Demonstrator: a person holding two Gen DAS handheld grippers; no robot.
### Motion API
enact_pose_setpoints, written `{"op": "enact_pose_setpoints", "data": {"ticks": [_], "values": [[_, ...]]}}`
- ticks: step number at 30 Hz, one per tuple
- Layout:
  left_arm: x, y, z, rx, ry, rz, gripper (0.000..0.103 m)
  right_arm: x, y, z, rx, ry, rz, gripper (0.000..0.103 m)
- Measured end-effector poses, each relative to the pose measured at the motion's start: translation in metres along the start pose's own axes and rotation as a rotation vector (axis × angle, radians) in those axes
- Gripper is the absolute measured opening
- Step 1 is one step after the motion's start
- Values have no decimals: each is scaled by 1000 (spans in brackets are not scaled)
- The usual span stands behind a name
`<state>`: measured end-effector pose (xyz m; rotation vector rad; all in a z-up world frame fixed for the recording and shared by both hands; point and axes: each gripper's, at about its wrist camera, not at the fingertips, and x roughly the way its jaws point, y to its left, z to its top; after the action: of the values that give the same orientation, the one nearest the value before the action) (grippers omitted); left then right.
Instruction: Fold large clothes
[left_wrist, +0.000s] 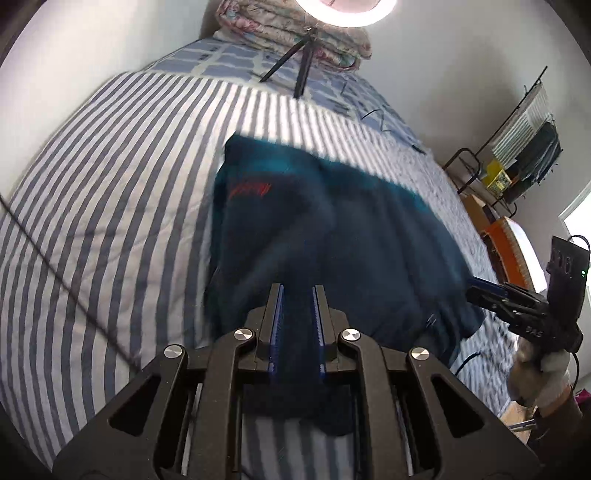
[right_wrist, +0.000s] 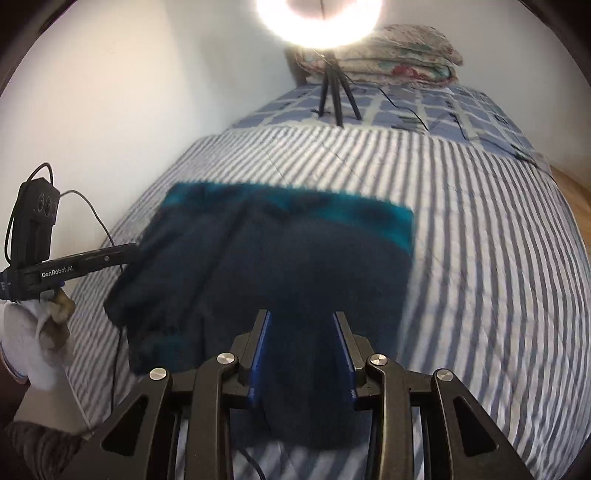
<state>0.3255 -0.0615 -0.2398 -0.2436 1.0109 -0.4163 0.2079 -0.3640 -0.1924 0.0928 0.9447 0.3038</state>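
While both the left gripper (left_wrist: 298, 295) and right gripper (right_wrist: 303, 321) pinch the near hem of the dark garment (left_wrist: 332, 229), uneven lowering onto the striped bed (left_wrist: 110, 184) could skew the fold.

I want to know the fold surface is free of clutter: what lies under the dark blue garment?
The dark blue garment lies over the striped bedcover, which shows on all sides of it. Whatever is directly beneath the cloth is covered and cannot be seen.
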Motion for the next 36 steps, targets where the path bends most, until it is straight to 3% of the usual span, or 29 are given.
{"op": "enact_pose_setpoints", "data": {"ticks": [4,8,10,11,12,14,16,17,20,26,36], "values": [[8,17,-27,-47,49,-41,12,16,-12,-40,53,76,-23,35],[-17,27,-25,-98,24,-96,13,-9,-14,-45,61,49,4,35],[-30,33,-19,-113,7,-109,23,-27,-16,-43,54,14,12,35],[-35,36,-14,-124,-9,-114,38,-36,-18,-41,51,-7,18,35],[-41,40,-9,-142,-32,-119,53,-43,-22,-37,56,-30,24,42],[-46,47,1,-169,-63,-142,67,-50,-29,-30,78,-75,37,61],[-39,55,13,-201,-42,-210,78,-53,-35,-25,106,-111,61,88],[-34,60,18,-222,-24,-234,82,-51,-41,-22,126,-120,82,92],[-10,76,30,-306,35,-295,82,-34,-59,-12,195,-101,99,93],[31,99,39,-447,78,-406,82,12,-91,-4,345,-41,245,93],[79,117,52,-462,127,-449,82,67,-100,-3,394,6,403,88]]}}
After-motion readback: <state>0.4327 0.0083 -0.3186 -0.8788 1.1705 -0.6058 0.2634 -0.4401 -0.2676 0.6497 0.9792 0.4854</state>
